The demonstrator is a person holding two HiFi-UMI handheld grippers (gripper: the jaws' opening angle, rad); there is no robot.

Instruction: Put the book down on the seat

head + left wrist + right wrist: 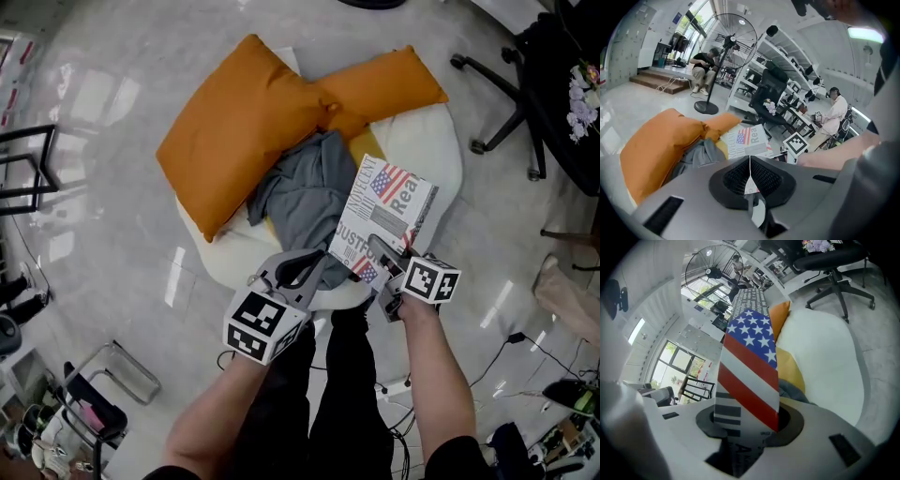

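Note:
A book [384, 217] with a flag cover hangs over the front right of the white cushioned seat [431, 159]. My right gripper [382, 247] is shut on its near edge. In the right gripper view the book [750, 357] stands edge-on between the jaws of the right gripper [745, 427]. Two orange cushions [234, 122] and a grey cloth [305, 192] lie on the seat to the book's left. My left gripper [317, 262] hovers by the seat's front edge, left of the book. In its own view the left gripper [750, 161] is shut, with nothing that I can make out held.
An office chair [506, 103] and a dark table with flowers [577, 94] stand at the right. A black frame [28, 169] is at the left and a small chair [94, 403] at the bottom left. A standing fan [729, 47] and seated people [705, 65] are further off.

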